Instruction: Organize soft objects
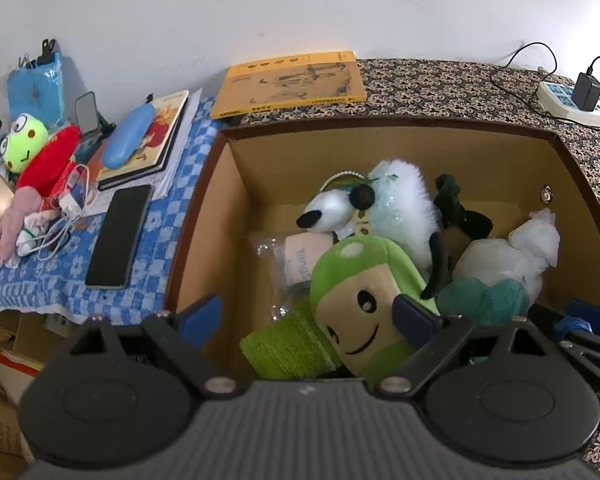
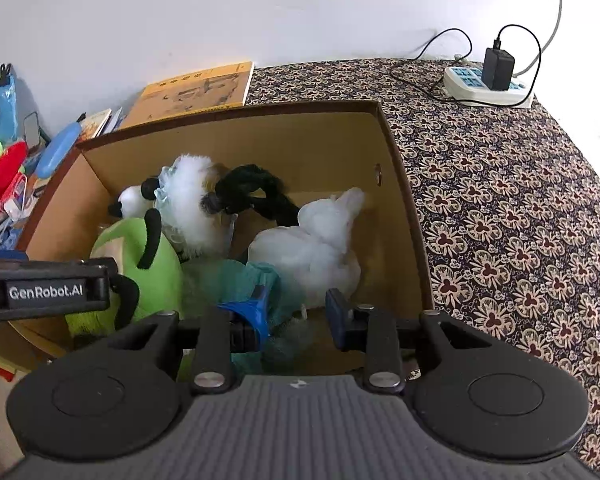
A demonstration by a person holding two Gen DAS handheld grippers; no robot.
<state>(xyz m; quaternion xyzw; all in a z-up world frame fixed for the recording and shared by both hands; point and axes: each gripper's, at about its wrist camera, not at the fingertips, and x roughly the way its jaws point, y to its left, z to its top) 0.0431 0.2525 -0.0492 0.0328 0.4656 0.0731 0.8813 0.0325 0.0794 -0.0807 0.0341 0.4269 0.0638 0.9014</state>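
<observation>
A cardboard box (image 1: 204,216) (image 2: 404,200) holds several soft toys: a green smiling plush (image 1: 364,300) (image 2: 140,252), a white fluffy dog (image 1: 396,208) (image 2: 188,204), a white plush (image 1: 512,256) (image 2: 312,248), a dark green toy (image 1: 456,208) (image 2: 256,192) and a teal plush (image 1: 480,296) (image 2: 236,284). My left gripper (image 1: 312,316) is open above the green plush, jaws wide apart. My right gripper (image 2: 296,312) is open just above the teal plush. A frog plush (image 1: 24,144), a red plush (image 1: 48,164) and a pink plush (image 1: 12,220) lie outside the box at the left.
A blue checked cloth (image 1: 156,224) at the left bears a phone (image 1: 120,236), books (image 1: 148,148), a blue case (image 1: 128,136) and cables. A yellow book (image 1: 292,84) lies behind the box. A power strip (image 2: 488,88) sits on the patterned cloth (image 2: 520,220) at the right.
</observation>
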